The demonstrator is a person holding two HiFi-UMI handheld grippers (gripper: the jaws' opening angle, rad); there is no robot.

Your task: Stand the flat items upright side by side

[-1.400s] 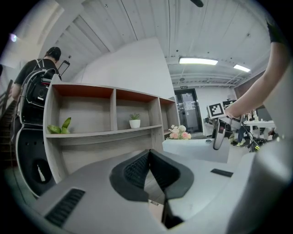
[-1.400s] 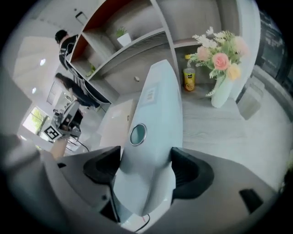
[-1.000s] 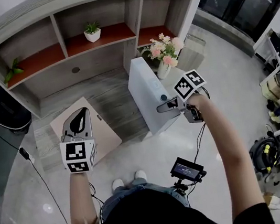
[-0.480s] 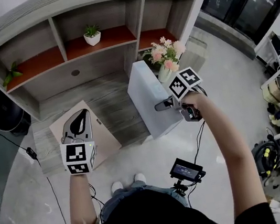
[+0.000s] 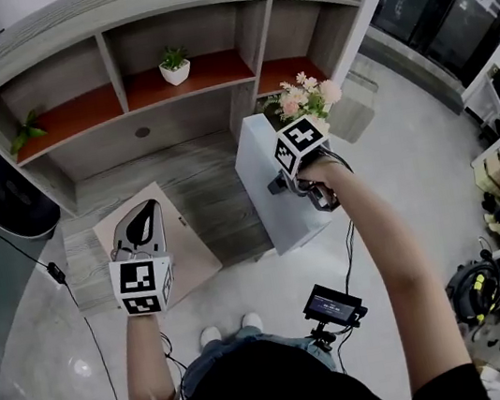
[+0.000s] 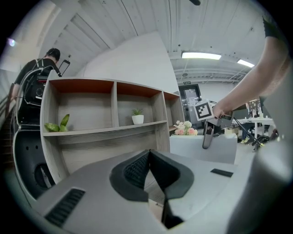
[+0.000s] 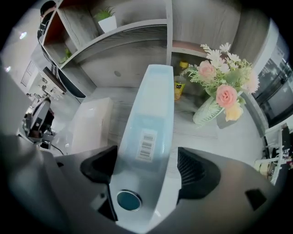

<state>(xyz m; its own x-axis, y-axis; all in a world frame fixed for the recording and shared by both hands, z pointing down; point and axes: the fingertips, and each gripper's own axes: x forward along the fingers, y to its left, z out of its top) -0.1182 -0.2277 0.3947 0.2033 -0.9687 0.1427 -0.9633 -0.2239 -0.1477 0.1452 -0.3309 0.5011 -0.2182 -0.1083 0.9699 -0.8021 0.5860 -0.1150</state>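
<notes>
While the right hand-held gripper [image 7: 146,160] points down over the pale blue flat box [image 5: 271,210], its jaws have just been opening and now stand wide apart, straddling the box's top edge; box sits between the pads, with a clear gap at least on the right pad, so not clamped. Box stands upright on its long edge near the tabletop's [image 5: 198,170] front-right corner, running front to back, just beside the vase of flowers [image 5: 304,100]. Barcode label on its top edge. Tan flat item [image 5: 191,242] lies flat at the front-left corner, well apart from the box. Left hand-held gripper [image 5: 143,212] hangs over the tan item, roughly level, jaws together at the tips, nothing between them.
</notes>
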